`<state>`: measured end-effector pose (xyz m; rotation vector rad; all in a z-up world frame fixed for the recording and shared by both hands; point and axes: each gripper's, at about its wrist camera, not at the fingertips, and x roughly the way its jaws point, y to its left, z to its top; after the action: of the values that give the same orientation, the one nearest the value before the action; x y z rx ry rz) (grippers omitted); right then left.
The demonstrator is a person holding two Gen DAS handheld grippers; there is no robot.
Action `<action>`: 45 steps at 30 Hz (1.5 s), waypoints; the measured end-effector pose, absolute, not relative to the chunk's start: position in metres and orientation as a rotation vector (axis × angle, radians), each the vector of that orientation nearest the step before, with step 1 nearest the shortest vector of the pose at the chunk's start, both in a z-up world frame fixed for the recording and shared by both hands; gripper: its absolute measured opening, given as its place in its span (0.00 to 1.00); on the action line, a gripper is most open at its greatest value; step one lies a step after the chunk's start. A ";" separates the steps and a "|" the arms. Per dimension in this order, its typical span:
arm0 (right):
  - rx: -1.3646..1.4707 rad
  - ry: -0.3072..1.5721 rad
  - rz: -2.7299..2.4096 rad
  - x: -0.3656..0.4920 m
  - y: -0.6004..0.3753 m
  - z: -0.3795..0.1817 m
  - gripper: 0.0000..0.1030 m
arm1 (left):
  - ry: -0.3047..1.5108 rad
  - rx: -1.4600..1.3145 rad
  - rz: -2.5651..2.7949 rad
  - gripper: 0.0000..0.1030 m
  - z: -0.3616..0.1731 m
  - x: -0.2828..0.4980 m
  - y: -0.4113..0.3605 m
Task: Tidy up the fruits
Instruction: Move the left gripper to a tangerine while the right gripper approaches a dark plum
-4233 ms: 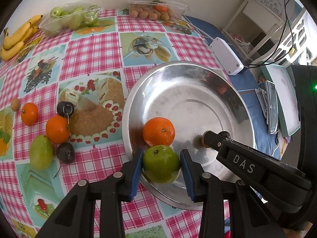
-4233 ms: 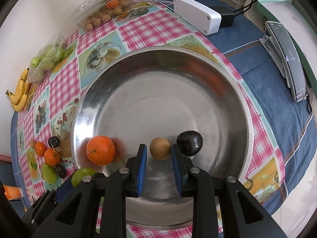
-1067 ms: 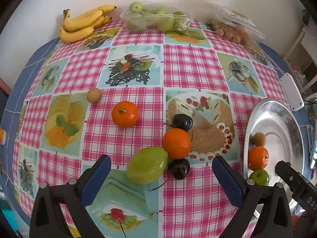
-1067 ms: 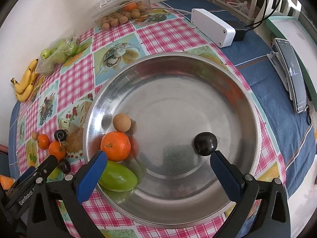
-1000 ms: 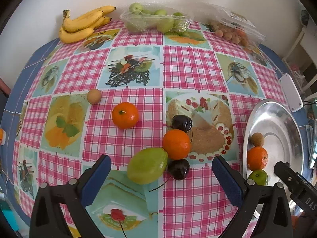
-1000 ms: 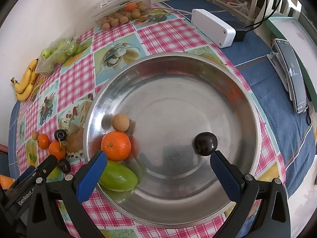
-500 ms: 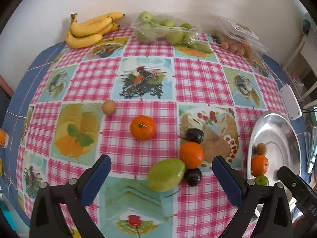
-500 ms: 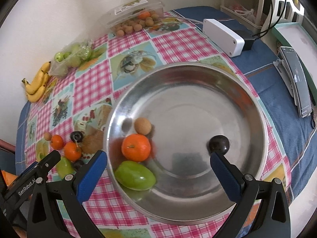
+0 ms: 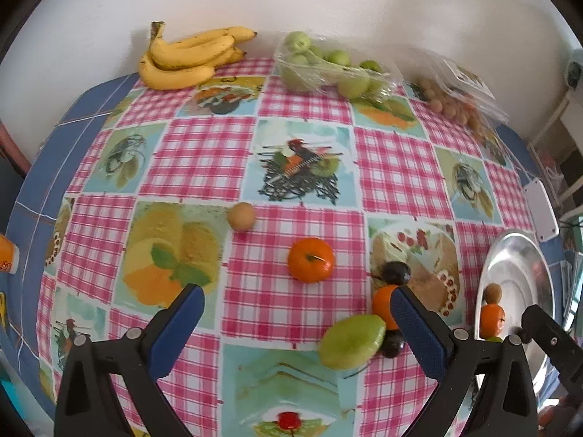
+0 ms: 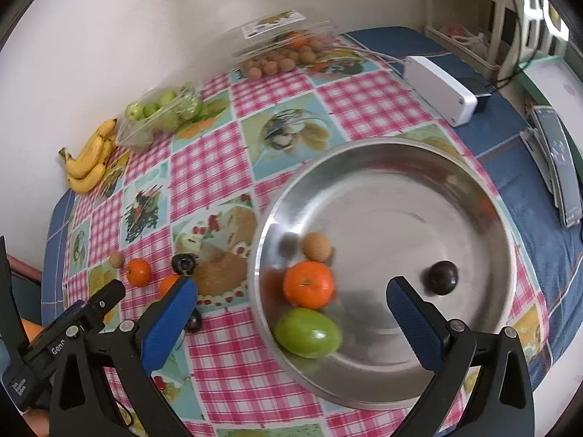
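A steel bowl (image 10: 473,196) holds a green mango (image 10: 308,332), an orange (image 10: 309,284), a small brown fruit (image 10: 316,247) and a dark plum (image 10: 442,277). On the checked tablecloth lie an orange (image 9: 310,260), a brown fruit (image 9: 241,216), a green mango (image 9: 351,341), a second orange (image 9: 383,304) and two dark plums (image 9: 396,272). My left gripper (image 9: 297,331) hangs open above the cloth, nothing between its fingers. My right gripper (image 10: 291,318) is open over the bowl's near rim.
Bananas (image 9: 189,56), a bag of green fruit (image 9: 328,67) and a clear box of small brown fruit (image 9: 455,102) line the far wall. A white box (image 10: 439,89) and a phone-like device (image 10: 561,167) lie right of the bowl.
Both grippers, shut on a mango and a brown fruit 4 s ago, now stand open. In the last second both pulled back and up; the left swung left over the cloth.
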<state>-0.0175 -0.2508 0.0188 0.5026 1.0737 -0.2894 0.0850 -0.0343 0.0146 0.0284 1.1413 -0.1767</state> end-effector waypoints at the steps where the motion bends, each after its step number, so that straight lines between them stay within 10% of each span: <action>1: 0.499 1.074 -0.285 -0.015 -0.248 0.019 1.00 | 1.138 0.022 -0.174 1.00 0.015 0.087 -0.031; 45: 0.422 1.225 -0.039 0.092 -0.178 -0.020 1.00 | 1.159 -0.123 -0.116 1.00 -0.005 0.147 0.018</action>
<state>0.0919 -0.1776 -0.0204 0.4218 1.2254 -0.0388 0.1473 0.0182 -0.0052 -0.1232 1.1594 -0.1164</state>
